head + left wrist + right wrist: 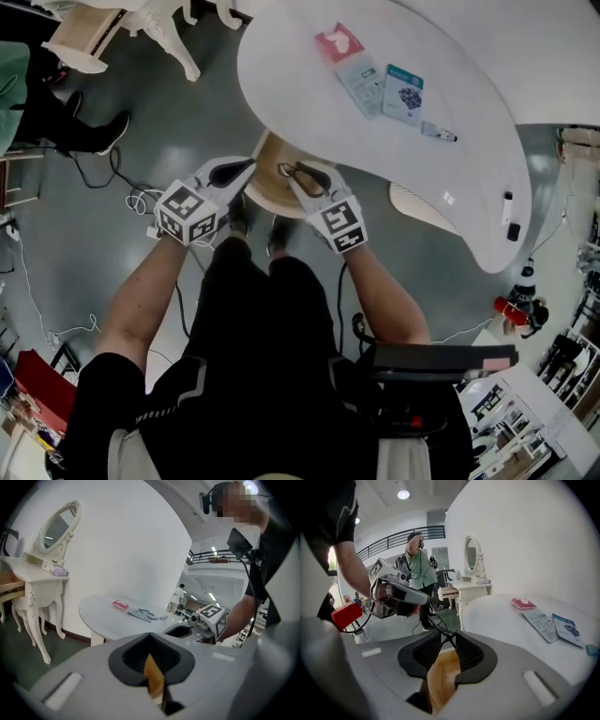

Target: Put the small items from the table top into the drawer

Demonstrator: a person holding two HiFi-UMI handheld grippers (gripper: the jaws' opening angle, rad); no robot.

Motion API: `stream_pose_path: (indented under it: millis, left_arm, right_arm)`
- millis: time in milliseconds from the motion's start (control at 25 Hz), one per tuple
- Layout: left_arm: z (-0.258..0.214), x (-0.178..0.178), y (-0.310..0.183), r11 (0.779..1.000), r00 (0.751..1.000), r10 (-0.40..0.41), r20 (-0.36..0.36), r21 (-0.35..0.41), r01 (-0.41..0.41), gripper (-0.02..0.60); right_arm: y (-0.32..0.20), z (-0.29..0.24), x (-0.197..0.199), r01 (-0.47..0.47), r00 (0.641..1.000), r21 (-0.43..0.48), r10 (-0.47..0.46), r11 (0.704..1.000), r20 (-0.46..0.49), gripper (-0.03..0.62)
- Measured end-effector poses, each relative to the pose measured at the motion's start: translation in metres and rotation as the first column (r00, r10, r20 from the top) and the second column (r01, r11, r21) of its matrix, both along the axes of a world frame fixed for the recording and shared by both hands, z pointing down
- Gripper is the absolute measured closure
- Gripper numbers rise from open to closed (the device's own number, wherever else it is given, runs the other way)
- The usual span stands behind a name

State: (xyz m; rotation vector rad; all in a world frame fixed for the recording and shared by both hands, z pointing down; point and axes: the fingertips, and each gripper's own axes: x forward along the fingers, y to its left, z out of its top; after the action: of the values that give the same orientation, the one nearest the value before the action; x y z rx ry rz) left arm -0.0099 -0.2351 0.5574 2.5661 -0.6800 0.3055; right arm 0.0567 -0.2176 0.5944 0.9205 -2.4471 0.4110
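Note:
A light wooden drawer (265, 193) stands pulled out under the near edge of the white curved table (309, 112). My right gripper (287, 172) hangs over the drawer, shut on a small black wiry thing (302, 172); in the right gripper view that thing (445, 640) sits between the fingertips of the right gripper (443, 641), with the drawer (440, 679) below. My left gripper (249, 168) is shut at the drawer's left rim; whether it touches the rim I cannot tell. On the table lie a red packet (338, 42), a grey packet (362, 81), a teal packet (403, 93) and a small pen-like item (438, 132).
Two small dark items (511, 217) lie at the table's far right end. A white dressing table with an oval mirror (52, 531) stands off to the left. Cables (131, 199) trail over the grey floor. Another person in green (417, 569) stands behind, near a red box (346, 614).

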Motion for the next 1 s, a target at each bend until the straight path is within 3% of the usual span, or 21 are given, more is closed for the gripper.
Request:
stream_pose_path:
  millis: [600, 1000]
  left_arm:
    - [0.036, -0.01, -0.019, 0.999, 0.999, -0.015, 0.047, -0.043, 0.017, 0.58]
    - [0.067, -0.008, -0.027, 0.995, 0.997, -0.005, 0.077, -0.095, 0.012, 0.58]
  right_arm:
    - [0.0, 0.071, -0.021, 0.223, 0.958, -0.091, -0.236, 0.971, -0.165, 0.493]
    - [-0.001, 0.115, -0.022, 0.269, 0.925, -0.187, -0.307, 0.945, -0.225, 0.493]
